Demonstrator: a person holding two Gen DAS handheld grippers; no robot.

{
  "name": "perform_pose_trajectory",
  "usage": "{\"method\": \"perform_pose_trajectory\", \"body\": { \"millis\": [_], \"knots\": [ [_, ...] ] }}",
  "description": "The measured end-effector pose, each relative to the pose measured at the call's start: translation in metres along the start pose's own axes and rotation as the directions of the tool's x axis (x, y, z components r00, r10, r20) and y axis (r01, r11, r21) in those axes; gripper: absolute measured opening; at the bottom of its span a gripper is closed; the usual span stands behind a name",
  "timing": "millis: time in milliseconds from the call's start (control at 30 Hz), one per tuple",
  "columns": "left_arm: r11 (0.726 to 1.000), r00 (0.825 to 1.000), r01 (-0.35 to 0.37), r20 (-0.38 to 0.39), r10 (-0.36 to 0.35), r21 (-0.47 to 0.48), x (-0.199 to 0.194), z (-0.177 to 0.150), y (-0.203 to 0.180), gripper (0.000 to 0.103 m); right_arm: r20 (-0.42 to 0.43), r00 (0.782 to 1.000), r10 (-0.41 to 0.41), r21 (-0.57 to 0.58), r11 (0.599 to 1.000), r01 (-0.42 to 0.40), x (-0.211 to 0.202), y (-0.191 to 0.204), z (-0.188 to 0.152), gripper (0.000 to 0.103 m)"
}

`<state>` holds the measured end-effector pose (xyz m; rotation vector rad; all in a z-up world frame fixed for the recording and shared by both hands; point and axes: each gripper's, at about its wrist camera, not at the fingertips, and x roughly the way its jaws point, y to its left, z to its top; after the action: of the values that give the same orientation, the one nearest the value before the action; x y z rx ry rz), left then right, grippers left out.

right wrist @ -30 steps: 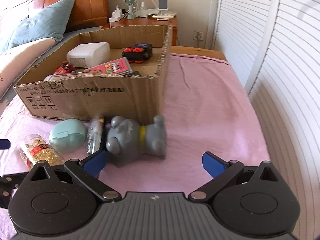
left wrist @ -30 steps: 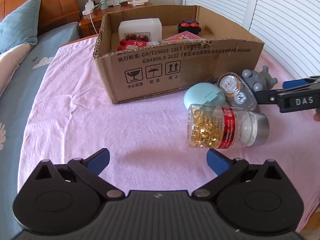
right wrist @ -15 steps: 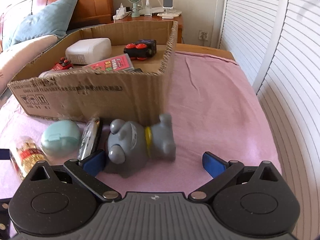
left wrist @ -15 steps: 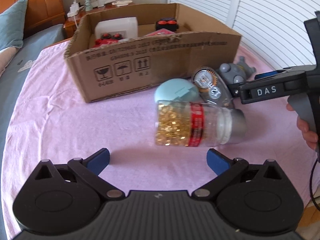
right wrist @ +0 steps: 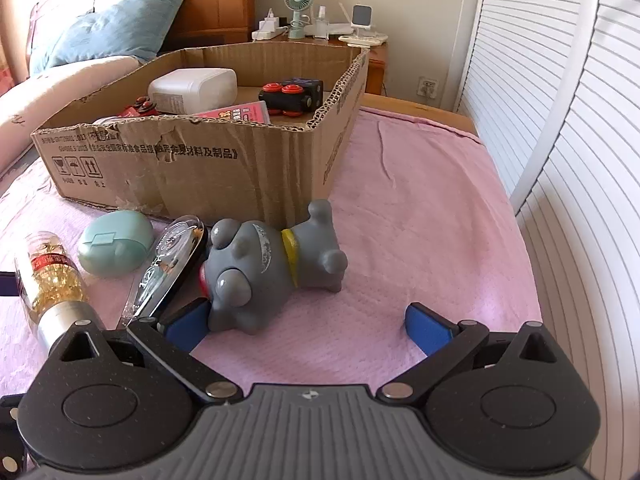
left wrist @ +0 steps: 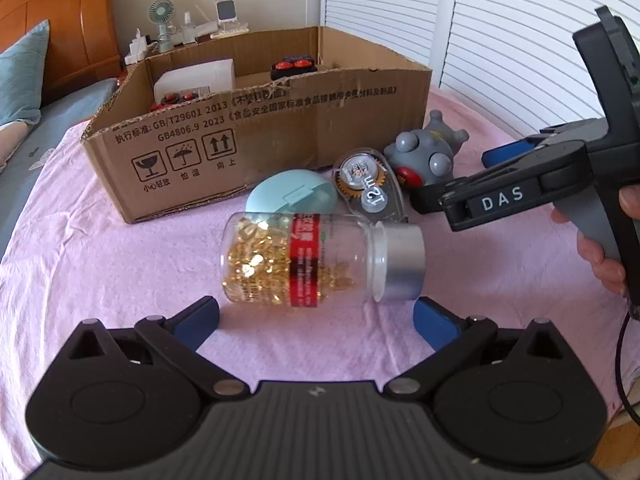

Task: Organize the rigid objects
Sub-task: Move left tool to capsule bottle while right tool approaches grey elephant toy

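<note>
A clear bottle of gold capsules (left wrist: 320, 262) with a silver cap lies on its side on the pink blanket, just ahead of my open left gripper (left wrist: 316, 322). Behind it lie a teal oval case (left wrist: 290, 196), a correction tape dispenser (left wrist: 370, 186) and a grey toy dog (left wrist: 426, 156). My right gripper (right wrist: 308, 322) is open; its left finger touches the head of the grey dog (right wrist: 272, 268), which lies on its side. The bottle also shows in the right wrist view (right wrist: 50, 272). An open cardboard box (right wrist: 180, 160) holds several items.
The box (left wrist: 260, 136) holds a white container (right wrist: 194, 88), red-wheeled toys (right wrist: 290, 94) and a pink packet. A nightstand with a fan (right wrist: 298, 8) stands behind. White louvered doors (right wrist: 560, 120) run along the right. A blue pillow (right wrist: 108, 28) lies at the back left.
Both grippers have moved closer to their objects. The capsule bottle now sits just ahead of my left fingers, and my right gripper's left finger has reached the grey dog's head.
</note>
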<state>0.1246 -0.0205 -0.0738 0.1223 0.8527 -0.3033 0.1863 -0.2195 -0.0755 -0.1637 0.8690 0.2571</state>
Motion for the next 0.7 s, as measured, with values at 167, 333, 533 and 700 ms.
{"method": "perform_pose_trajectory", "body": {
  "millis": [167, 333, 533, 700],
  "knots": [
    [1.000, 1.000, -0.018, 0.010, 0.019, -0.017, -0.001, 0.001, -0.005, 0.102, 0.009, 1.000, 0.018, -0.019, 1.000, -0.018, -0.001, -0.002, -0.001, 0.103],
    [0.998, 0.998, -0.031, 0.061, 0.034, -0.049, -0.004, 0.008, -0.004, 0.102, 0.011, 0.999, 0.032, -0.036, 0.999, -0.032, -0.002, -0.003, -0.003, 0.103],
    [0.997, 0.996, -0.044, 0.073, 0.049, -0.069, -0.002, 0.015, -0.003, 0.102, 0.013, 0.999, 0.039, -0.043, 0.998, -0.039, -0.003, -0.003, -0.002, 0.103],
    [0.998, 0.996, -0.034, 0.080, 0.039, -0.062, -0.001, 0.019, -0.002, 0.098, 0.016, 0.999, 0.043, -0.047, 0.998, -0.042, -0.004, -0.003, -0.003, 0.103]
  ]
}}
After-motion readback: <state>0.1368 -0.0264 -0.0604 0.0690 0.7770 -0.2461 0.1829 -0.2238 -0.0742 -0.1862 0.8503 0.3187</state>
